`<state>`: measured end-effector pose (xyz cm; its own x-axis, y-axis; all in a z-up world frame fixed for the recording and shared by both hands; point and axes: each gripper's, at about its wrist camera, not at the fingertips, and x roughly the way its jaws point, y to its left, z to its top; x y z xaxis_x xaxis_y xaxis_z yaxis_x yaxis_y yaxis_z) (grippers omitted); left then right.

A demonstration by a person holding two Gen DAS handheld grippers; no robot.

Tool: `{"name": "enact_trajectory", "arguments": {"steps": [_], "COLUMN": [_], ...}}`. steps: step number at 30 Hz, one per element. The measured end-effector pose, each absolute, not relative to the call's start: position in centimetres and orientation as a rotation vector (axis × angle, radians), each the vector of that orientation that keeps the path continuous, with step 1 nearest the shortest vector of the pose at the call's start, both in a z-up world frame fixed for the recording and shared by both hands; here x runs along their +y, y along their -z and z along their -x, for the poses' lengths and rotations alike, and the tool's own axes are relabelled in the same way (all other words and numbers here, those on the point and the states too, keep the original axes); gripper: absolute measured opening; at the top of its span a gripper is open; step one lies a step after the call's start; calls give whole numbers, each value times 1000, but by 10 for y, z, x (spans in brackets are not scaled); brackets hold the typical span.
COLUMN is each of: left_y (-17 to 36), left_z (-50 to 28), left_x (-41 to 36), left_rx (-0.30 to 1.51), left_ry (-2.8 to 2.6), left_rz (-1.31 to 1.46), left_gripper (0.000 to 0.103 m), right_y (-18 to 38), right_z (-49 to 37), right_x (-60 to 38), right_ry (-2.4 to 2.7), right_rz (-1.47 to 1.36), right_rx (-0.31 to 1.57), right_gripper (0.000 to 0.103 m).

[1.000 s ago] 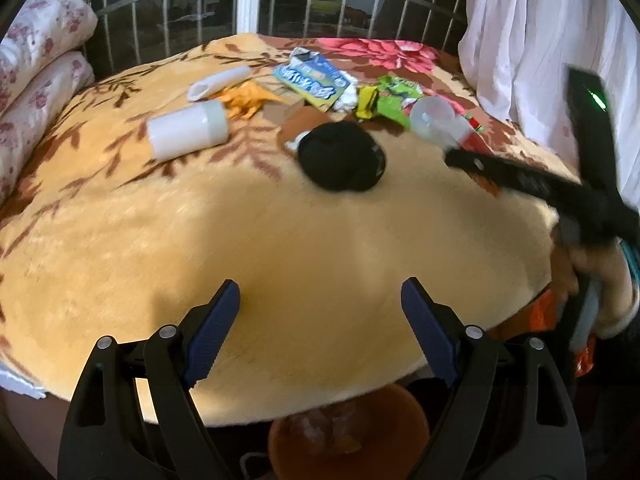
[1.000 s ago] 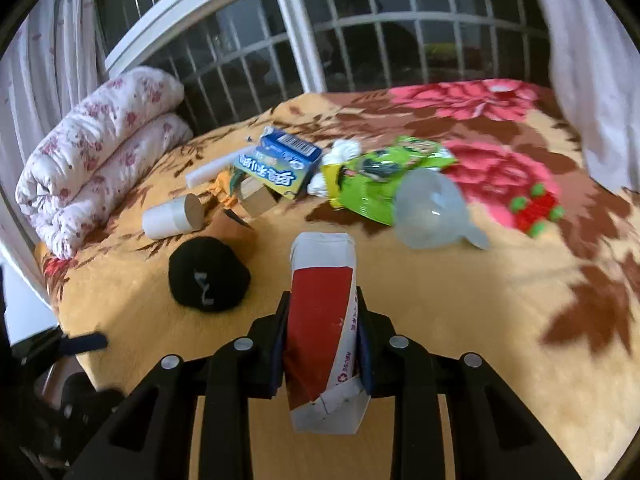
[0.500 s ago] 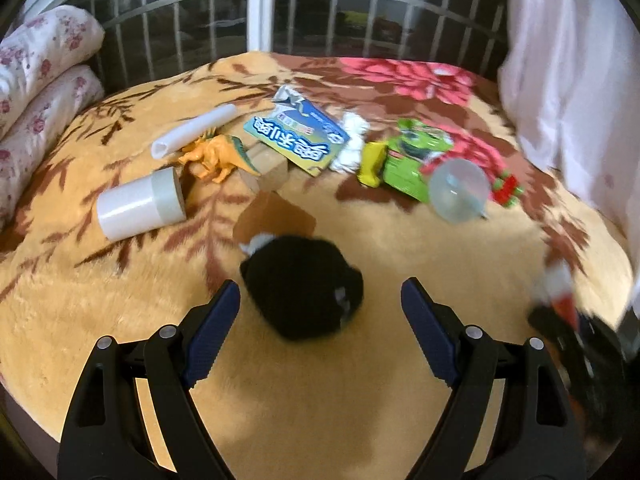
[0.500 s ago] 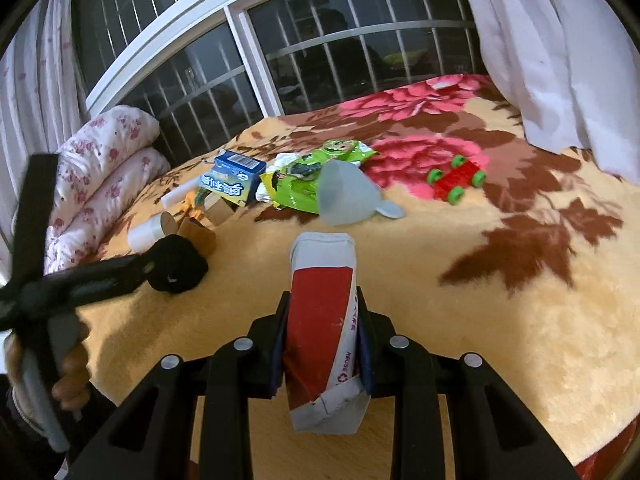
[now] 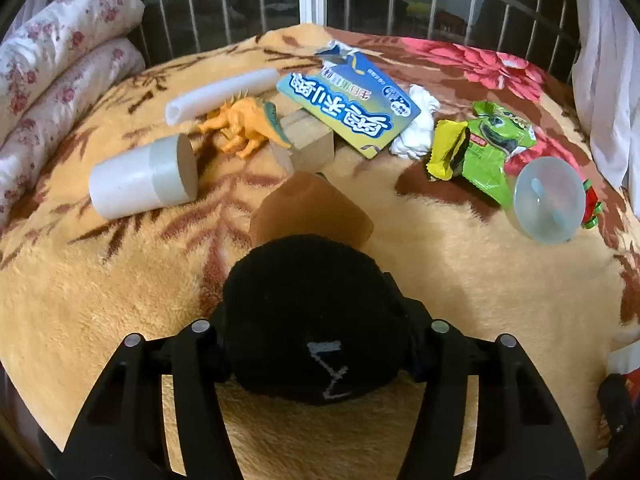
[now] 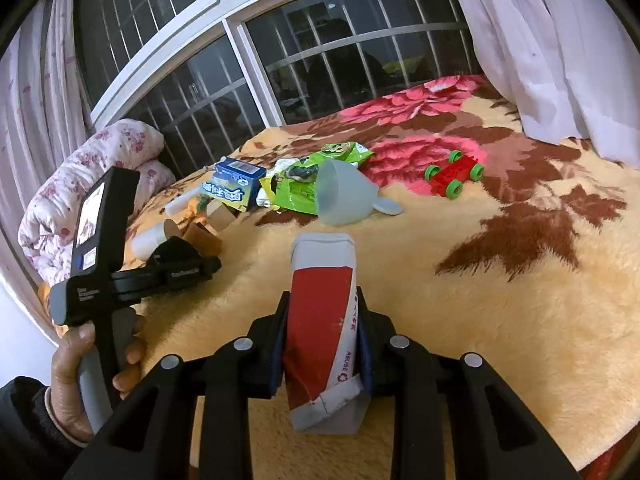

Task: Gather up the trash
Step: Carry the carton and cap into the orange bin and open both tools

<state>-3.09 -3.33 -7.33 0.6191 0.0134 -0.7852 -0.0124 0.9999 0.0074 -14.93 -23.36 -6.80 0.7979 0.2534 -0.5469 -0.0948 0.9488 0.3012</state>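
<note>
Left wrist: left gripper [image 5: 316,320] closing around black knit hat [image 5: 316,320] on orange blanket [image 5: 480,280], pads at its sides; brown paper cup [image 5: 312,210] just behind.
Right wrist: right gripper [image 6: 322,344] clamped on red-and-white carton [image 6: 322,320], above blanket; left hand [image 6: 80,376] holding other gripper's handle.

Bed [image 6: 500,320] under orange floral blanket; barred window [image 6: 320,60] behind, dark outside; white curtain [image 6: 540,40] right; rolled floral quilt [image 5: 60,60] left.
</note>
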Motion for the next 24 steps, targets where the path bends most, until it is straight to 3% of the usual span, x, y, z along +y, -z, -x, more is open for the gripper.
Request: {"name": "enact_trajectory", "arguments": {"steps": [11, 24], "left_y": [59, 20], "left_z": [63, 180], "left_x": [-23, 37], "left_rx": [862, 729], "left_ry": [97, 389], "left_rz": [-13, -123], "left_gripper": [54, 54], "right_y": [48, 30], "right_z": [163, 225], "right_x": [-221, -162], "right_ry": [-195, -343], "right_rz": [-216, -131], "right_rx": [605, 649], "right_gripper": [29, 29]}}
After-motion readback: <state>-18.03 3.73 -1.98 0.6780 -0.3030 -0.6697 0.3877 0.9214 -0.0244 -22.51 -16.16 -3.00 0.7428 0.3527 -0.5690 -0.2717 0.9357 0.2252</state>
